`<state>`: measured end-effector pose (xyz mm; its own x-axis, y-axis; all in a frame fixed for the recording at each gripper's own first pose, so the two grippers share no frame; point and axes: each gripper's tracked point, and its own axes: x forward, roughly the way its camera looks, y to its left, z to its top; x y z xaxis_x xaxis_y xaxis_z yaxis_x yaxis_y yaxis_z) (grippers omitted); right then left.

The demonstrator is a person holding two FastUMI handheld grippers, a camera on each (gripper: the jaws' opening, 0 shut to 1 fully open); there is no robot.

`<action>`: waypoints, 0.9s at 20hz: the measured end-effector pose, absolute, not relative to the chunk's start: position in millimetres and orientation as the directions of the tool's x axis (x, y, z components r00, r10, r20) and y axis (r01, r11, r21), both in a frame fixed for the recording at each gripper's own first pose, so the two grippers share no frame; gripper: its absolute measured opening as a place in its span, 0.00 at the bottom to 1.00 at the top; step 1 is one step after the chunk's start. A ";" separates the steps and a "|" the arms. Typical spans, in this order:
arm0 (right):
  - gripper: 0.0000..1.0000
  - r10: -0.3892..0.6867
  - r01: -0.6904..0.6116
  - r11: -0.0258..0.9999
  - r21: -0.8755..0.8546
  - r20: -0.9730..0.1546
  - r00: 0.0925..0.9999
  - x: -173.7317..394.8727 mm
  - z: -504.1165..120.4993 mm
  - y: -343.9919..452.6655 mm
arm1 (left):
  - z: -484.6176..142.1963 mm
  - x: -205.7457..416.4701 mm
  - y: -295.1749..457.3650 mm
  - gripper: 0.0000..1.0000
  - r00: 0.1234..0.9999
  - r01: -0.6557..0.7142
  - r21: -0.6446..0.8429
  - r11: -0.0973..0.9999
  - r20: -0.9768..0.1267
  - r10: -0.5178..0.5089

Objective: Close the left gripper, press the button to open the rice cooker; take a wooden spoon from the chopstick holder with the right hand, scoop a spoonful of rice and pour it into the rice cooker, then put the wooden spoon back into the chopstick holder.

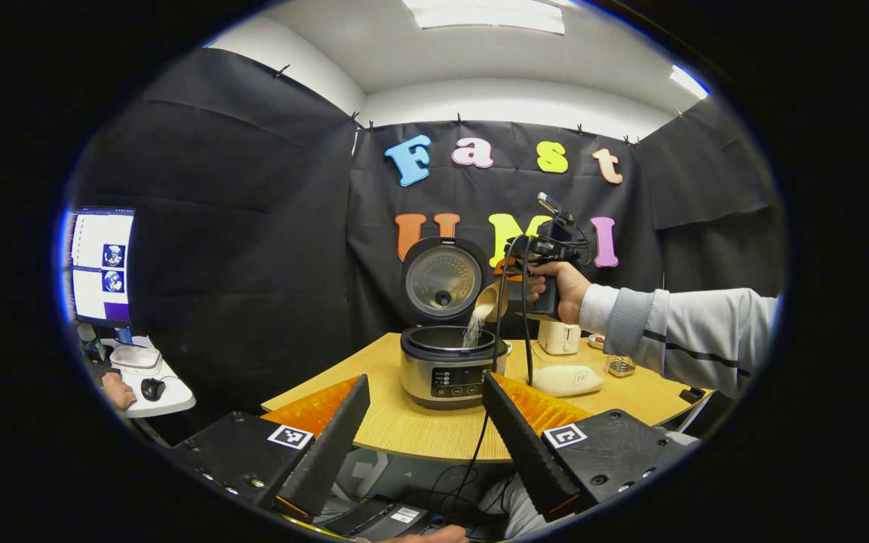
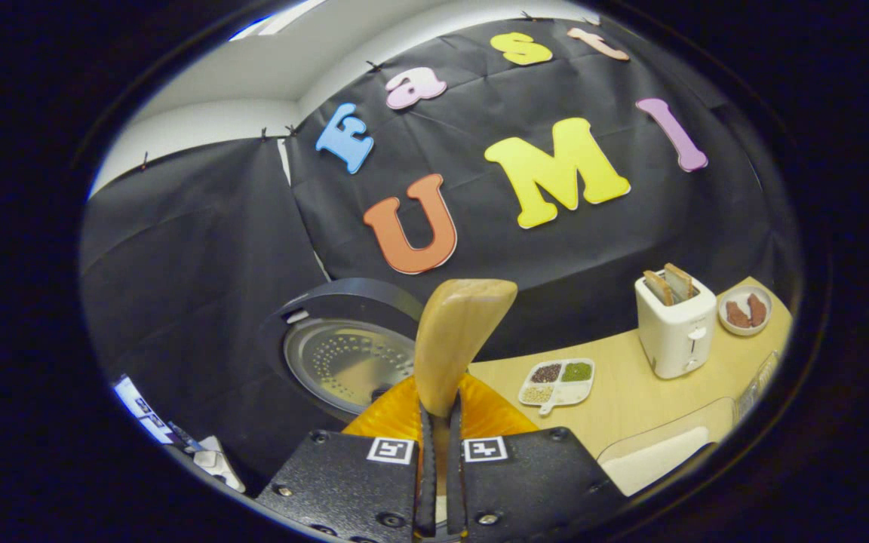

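Above the open cooker (image 1: pixel 451 366) the way was blocked: its raised lid (image 1: pixel 443 280) stood behind and the right gripper (image 1: pixel 514 275) with the spoon (image 1: pixel 487 302) hung over the pot. Bare table (image 1: pixel 404 426) lay in front. A white container (image 1: pixel 566 380) sat just right of the cooker; the toaster (image 2: pixel 674 326) and sectioned dish (image 2: pixel 559 381) stood farther back.

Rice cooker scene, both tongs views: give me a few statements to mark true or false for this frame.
1. The rice cooker lid stands open. True.
2. The right tongs are open and empty. False: they are shut on the wooden spoon.
3. Rice is falling from the spoon into the cooker. True.
4. The left tongs grip the cooker. False: they are open, off the cooker.
5. The toaster is empty. False: slices stick out of its slots.
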<state>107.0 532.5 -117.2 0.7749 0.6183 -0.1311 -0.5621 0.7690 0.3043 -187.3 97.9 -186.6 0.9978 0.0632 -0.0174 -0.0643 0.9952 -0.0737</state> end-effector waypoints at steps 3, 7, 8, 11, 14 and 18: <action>0.11 0.629 -0.605 0.771 0.199 -0.085 0.773 97.8 -110.5 539.1 | -187.8 -188.3 97.3 0.96 0.998 -0.060 -0.078 0.995 -0.016 0.059; 0.12 0.634 -0.634 0.772 -0.033 -0.032 0.773 85.2 -100.3 549.6 | -193.3 -189.8 98.3 0.96 0.997 -0.070 -0.077 0.995 -0.031 0.068; 0.12 0.636 -0.636 0.770 -0.056 -0.023 0.771 80.1 -100.5 550.0 | -190.8 -190.0 96.8 0.95 0.997 -0.072 -0.075 0.995 -0.029 0.070; 0.12 0.651 -0.648 0.754 -0.111 -0.003 0.759 66.5 -96.9 555.7 | -186.7 -189.4 89.2 0.95 0.998 -0.053 -0.085 0.995 -0.025 0.051; 0.12 0.655 -0.642 0.747 -0.172 0.022 0.756 59.1 -89.3 555.5 | -186.8 -187.8 88.6 0.95 0.998 -0.058 -0.080 0.995 -0.022 0.057; 0.12 0.659 -0.644 0.743 -0.181 0.033 0.751 58.8 -86.2 546.9 | -189.4 -187.3 85.6 0.95 0.998 -0.066 -0.069 0.995 -0.029 0.064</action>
